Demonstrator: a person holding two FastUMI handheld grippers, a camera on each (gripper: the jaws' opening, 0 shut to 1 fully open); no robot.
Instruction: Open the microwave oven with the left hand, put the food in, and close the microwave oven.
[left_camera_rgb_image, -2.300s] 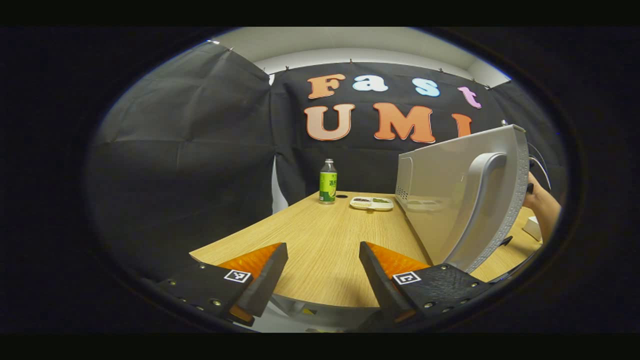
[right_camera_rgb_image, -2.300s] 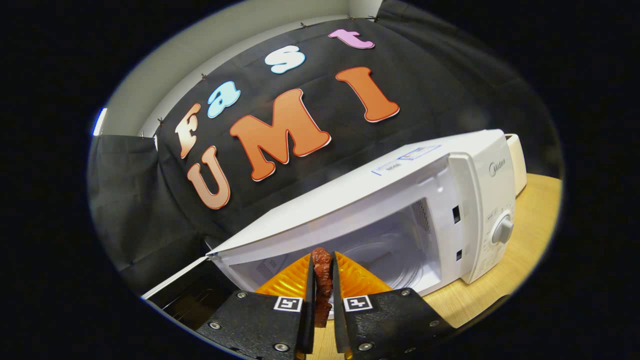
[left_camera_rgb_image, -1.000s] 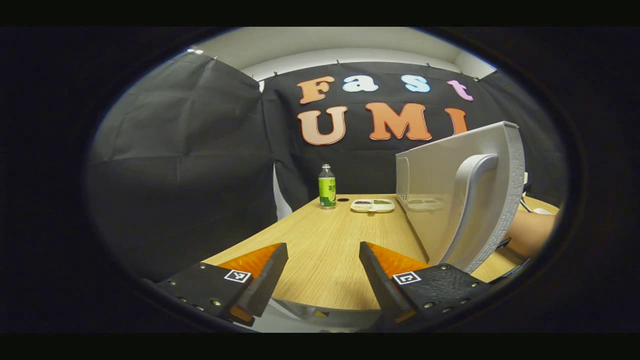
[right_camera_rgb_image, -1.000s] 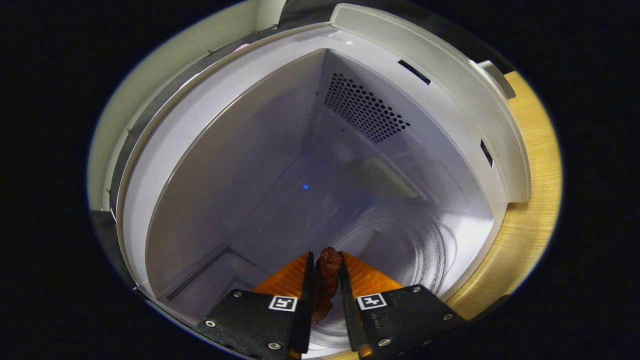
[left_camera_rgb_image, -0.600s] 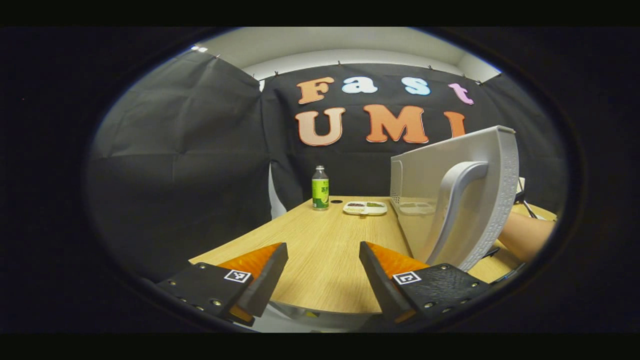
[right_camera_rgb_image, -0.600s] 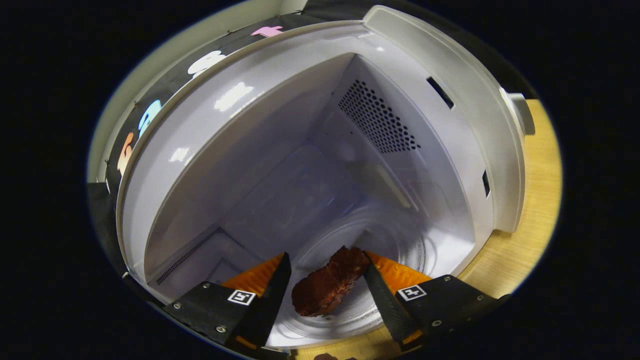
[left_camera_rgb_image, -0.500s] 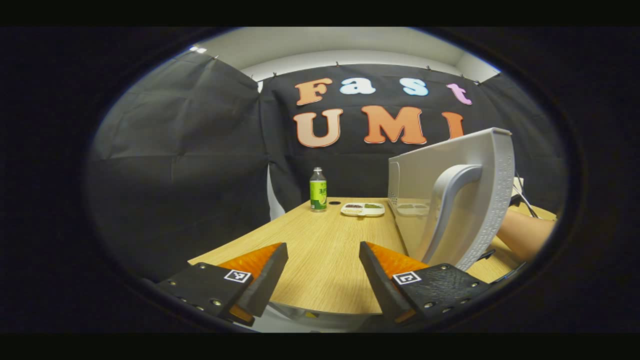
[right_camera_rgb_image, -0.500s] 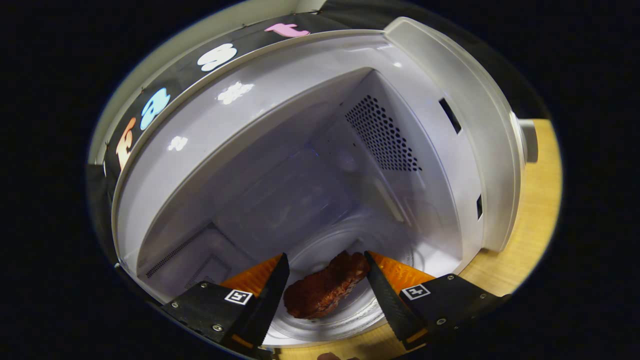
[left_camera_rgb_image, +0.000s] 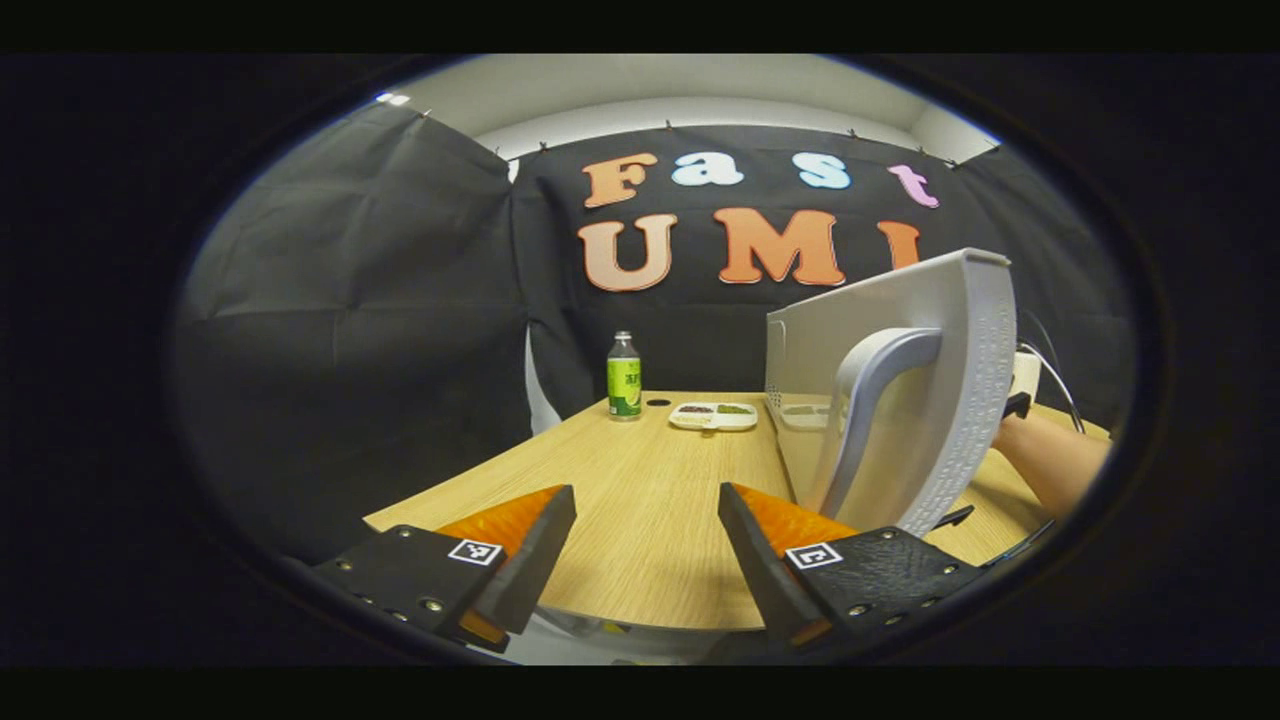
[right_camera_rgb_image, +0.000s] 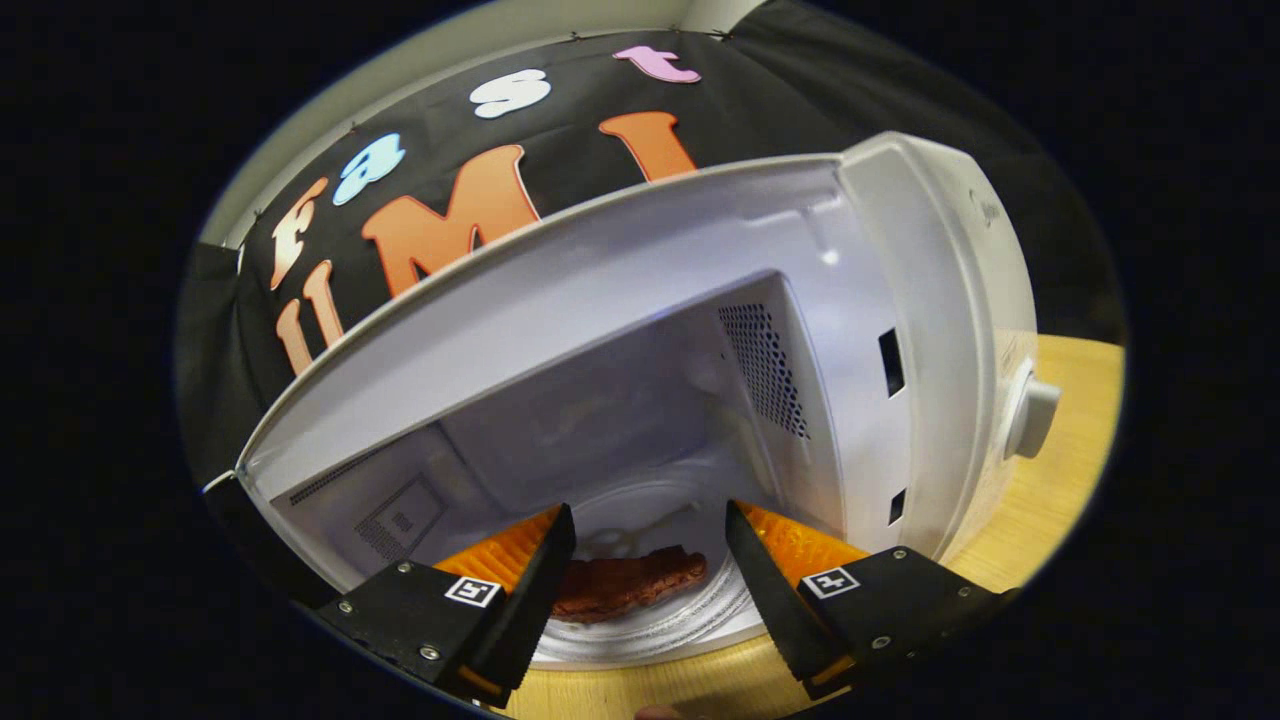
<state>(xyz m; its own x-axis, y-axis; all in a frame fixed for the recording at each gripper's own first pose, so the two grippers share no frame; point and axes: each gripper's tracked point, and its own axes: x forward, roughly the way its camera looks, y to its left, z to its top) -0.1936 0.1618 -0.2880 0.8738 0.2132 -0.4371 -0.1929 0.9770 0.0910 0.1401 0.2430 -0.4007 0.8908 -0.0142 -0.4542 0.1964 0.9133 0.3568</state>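
Note:
In the right gripper view the white microwave (right_camera_rgb_image: 930, 330) stands with its cavity open. A brown piece of food (right_camera_rgb_image: 625, 583) lies on the glass turntable (right_camera_rgb_image: 690, 610) inside. My right gripper (right_camera_rgb_image: 648, 565) is open just in front of the cavity, with the food lying beyond its fingers, apart from them. In the left gripper view the microwave door (left_camera_rgb_image: 900, 400) stands swung wide, its curved handle (left_camera_rgb_image: 865, 410) facing me. My left gripper (left_camera_rgb_image: 645, 545) is open and holds nothing, left of and nearer than the door. A person's forearm (left_camera_rgb_image: 1050, 465) shows behind the door.
A green-labelled bottle (left_camera_rgb_image: 624, 377) and a small white divided dish (left_camera_rgb_image: 713, 415) stand at the far end of the wooden table (left_camera_rgb_image: 640, 500). Black cloth walls close the booth on the left and back. The microwave's knob (right_camera_rgb_image: 1030, 415) sticks out on its right panel.
My right gripper let go of the food onto the turntable, opened, and has drawn back out of the cavity. The left gripper drifted slightly; the door stays wide.

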